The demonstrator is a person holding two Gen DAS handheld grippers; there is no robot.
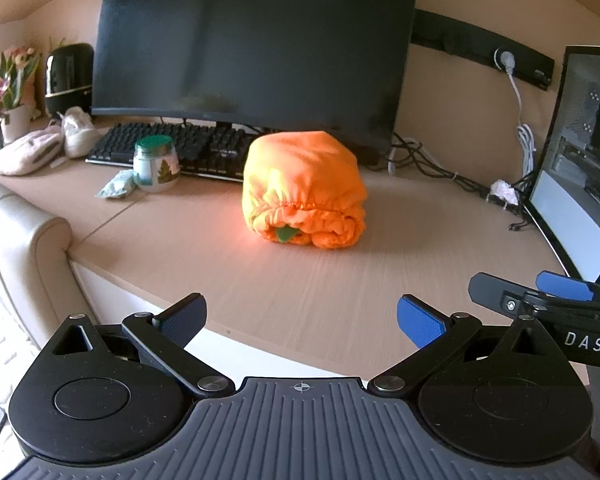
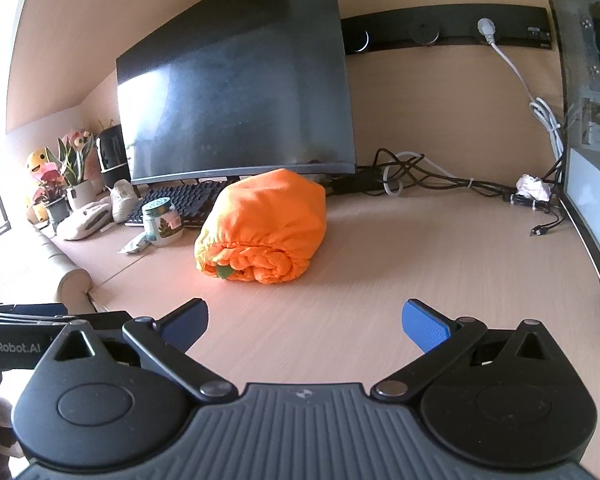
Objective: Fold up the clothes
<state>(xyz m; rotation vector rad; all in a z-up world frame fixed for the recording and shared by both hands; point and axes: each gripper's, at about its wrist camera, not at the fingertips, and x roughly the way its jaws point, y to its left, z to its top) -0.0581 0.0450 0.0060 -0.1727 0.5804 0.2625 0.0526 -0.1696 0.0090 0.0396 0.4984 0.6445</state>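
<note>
An orange garment (image 1: pixel 304 188) (image 2: pixel 262 226) lies folded into a compact bundle on the wooden desk (image 1: pixel 300 280), its gathered elastic edge and a small green tag facing me. My left gripper (image 1: pixel 300 320) hovers open near the desk's front edge, well short of the bundle, with nothing between its blue pads. In the right wrist view, my right gripper (image 2: pixel 305 326) is likewise open and empty, held back from the bundle. The right gripper's fingers (image 1: pixel 540 292) also show at the right edge of the left wrist view.
Behind the bundle stand a dark monitor (image 1: pixel 256 40), a black keyboard (image 1: pixel 172 150) and a green-lidded jar (image 1: pixel 155 164). A computer case (image 1: pixel 580 160) and tangled cables (image 1: pixel 440 164) lie at the right. Potted plants (image 1: pixel 4 92) and plush items sit far left. A beige cushioned edge (image 1: pixel 24 232) borders the desk's left.
</note>
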